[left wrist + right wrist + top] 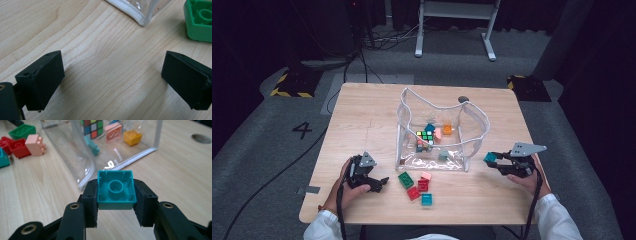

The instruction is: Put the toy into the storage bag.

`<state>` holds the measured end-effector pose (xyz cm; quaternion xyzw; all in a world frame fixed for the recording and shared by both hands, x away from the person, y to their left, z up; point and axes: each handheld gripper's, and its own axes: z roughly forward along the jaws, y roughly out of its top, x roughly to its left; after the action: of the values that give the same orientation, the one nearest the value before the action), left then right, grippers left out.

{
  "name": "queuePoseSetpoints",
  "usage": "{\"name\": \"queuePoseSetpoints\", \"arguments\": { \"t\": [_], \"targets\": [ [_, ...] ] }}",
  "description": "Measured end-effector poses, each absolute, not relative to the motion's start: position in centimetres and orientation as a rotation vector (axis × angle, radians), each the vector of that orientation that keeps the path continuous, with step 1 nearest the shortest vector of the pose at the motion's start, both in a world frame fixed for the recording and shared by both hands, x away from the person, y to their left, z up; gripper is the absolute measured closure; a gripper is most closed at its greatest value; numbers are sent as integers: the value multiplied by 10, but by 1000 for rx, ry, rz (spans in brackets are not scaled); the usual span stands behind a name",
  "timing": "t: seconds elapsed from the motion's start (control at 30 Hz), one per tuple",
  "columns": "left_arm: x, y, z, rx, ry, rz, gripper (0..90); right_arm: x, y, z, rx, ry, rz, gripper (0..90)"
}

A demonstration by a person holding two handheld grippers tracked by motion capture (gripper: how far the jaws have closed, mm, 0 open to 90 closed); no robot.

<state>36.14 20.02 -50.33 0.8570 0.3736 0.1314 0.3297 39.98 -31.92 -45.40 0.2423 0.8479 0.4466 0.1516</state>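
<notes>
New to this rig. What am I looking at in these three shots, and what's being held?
There is no robot arm here: a person at a wooden table holds a hand-operated gripper in each hand.

The high view looks down from above the person's side. The other two pictures come from cameras riding on each gripper, looking along its black fingers.

The left gripper is open and holds nothing; in its own view its fingers stand wide apart over bare wood, near a green brick.

The right gripper is shut on a teal brick, hollow underside facing the camera.

On the table stands a clear plastic bag, open at the top, with a puzzle cube and several bricks inside. In front of it lie loose bricks: green, red, pink and teal.
</notes>
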Motion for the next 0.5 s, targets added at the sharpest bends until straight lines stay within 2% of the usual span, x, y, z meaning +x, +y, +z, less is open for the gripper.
{"name": "queuePoseSetpoints", "arguments": {
  "t": [0.5],
  "targets": [
    [361,200,-503,2242,977,343,46,426,-344,-394,728,2293,1326,592]
  ]
}}
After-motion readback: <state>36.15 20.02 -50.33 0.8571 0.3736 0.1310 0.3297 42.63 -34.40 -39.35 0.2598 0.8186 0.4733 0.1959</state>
